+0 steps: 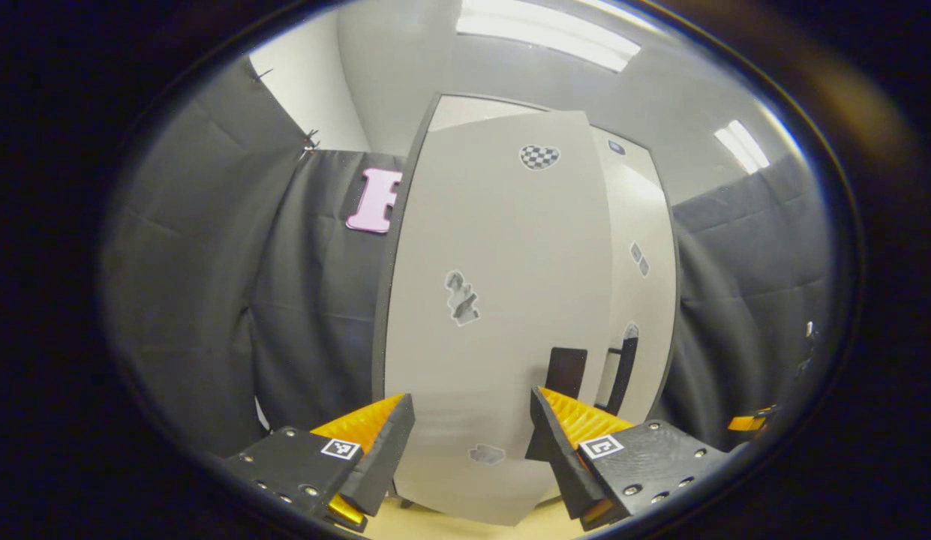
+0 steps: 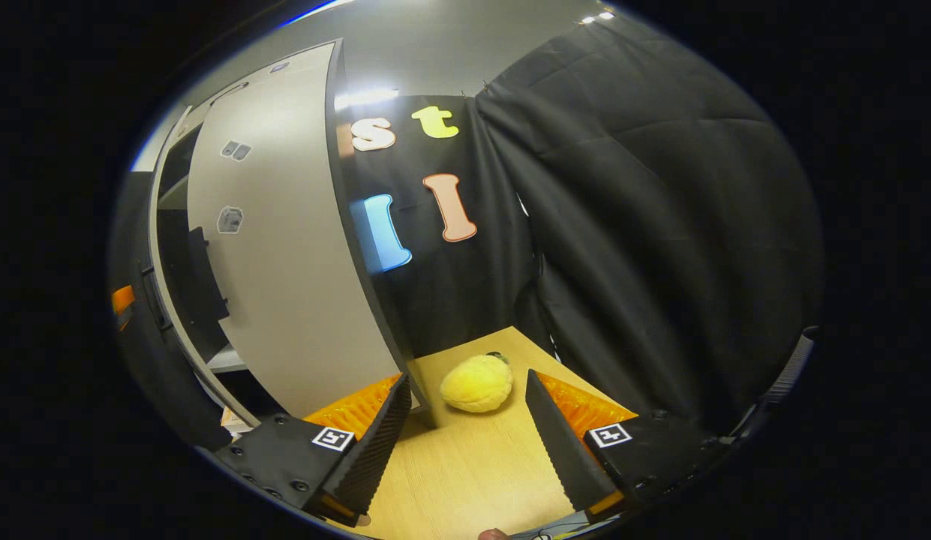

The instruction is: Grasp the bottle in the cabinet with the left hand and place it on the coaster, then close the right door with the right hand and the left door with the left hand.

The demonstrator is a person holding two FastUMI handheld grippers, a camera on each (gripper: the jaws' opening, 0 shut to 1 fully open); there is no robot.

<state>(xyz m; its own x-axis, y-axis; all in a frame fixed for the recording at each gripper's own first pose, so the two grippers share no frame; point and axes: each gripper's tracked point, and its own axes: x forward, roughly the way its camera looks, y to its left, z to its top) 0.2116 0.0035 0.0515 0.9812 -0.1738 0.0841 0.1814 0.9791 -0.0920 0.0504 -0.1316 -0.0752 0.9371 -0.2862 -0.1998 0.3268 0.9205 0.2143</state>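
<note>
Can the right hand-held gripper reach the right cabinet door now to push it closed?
Probably yes. The right hand-held gripper is open and holds nothing, and the right door stands open just left of it, with nothing between them.

Ceiling strip lights (image 1: 544, 34) glare overhead in the left gripper view – the cabinet door (image 1: 503, 300) evenly lit, sharp. Right gripper view dimmer, soft shadows on the counter (image 2: 473, 457); fisheye bends straight edges – rims darken

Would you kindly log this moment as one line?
left gripper: open, facing left door | right gripper: open, beside right door | plush: on table
</note>
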